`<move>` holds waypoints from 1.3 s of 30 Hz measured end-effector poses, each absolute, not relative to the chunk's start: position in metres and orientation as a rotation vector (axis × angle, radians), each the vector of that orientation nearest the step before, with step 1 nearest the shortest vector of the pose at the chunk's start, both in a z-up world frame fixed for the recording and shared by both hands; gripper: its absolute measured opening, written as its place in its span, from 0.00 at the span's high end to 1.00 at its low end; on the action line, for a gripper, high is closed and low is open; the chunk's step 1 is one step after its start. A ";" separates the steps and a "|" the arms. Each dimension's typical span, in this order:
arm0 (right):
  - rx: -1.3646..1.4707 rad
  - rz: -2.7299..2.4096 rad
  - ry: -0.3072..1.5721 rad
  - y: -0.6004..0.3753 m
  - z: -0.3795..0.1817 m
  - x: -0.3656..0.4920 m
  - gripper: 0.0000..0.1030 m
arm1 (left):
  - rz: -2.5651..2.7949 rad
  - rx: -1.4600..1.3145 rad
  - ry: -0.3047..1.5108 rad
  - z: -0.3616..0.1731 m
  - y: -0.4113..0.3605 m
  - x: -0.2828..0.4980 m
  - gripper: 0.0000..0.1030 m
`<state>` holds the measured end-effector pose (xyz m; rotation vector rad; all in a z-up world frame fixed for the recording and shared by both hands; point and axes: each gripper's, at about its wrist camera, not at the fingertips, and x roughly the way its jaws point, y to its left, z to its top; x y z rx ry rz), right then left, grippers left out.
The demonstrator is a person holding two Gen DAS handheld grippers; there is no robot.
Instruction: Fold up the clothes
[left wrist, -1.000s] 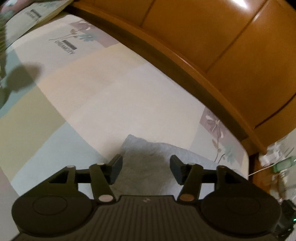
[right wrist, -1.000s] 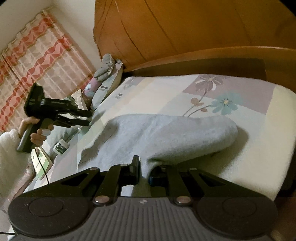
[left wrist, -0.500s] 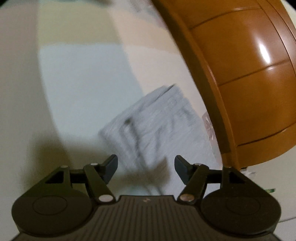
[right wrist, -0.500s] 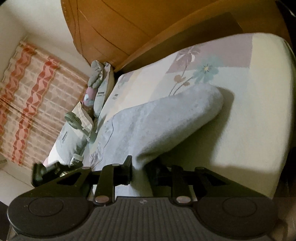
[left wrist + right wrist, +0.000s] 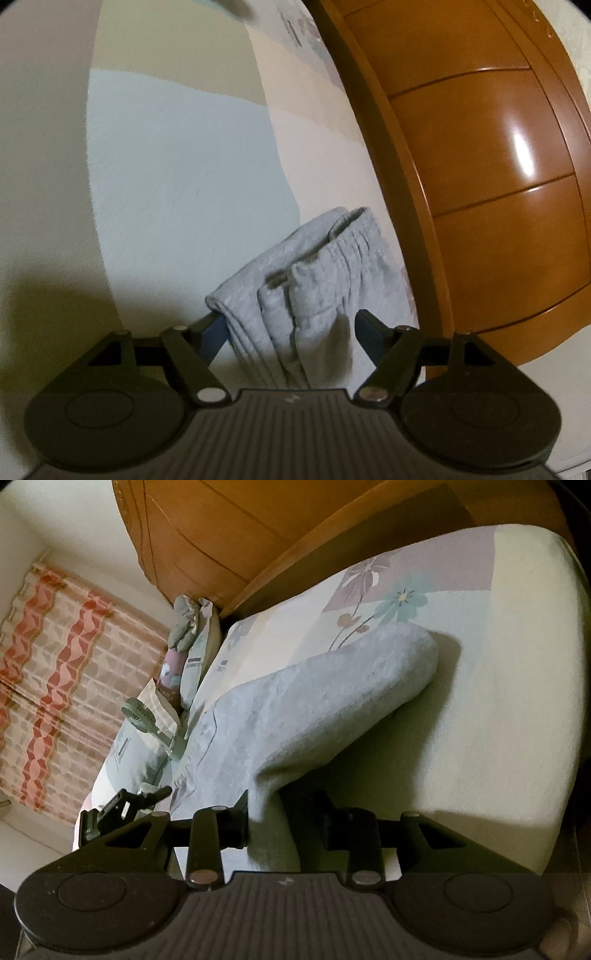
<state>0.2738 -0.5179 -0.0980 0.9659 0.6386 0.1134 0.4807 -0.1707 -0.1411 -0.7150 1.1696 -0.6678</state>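
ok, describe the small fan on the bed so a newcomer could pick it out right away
Start at the red-and-white curtain on the left of the right wrist view, then move to the pillows stacked at that end of the bed. The fan lies on top of them: a round, grilled green head with a handle, the only hard object among soft bedding.

grey sweatpants (image 5: 314, 716) lie folded on the bed, waistband (image 5: 343, 251) gathered.
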 end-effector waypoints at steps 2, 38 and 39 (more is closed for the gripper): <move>0.962 0.114 0.640 -0.517 -0.098 0.275 0.62 | -0.671 -0.723 1.163 -0.142 -0.171 0.483 0.27; 1.083 0.161 0.604 -0.534 -0.117 0.300 0.60 | -1.075 -0.240 1.308 -0.127 -0.277 0.575 0.17; 1.085 0.158 0.598 -0.534 -0.117 0.300 0.60 | -1.072 -0.220 1.302 -0.125 -0.277 0.572 0.20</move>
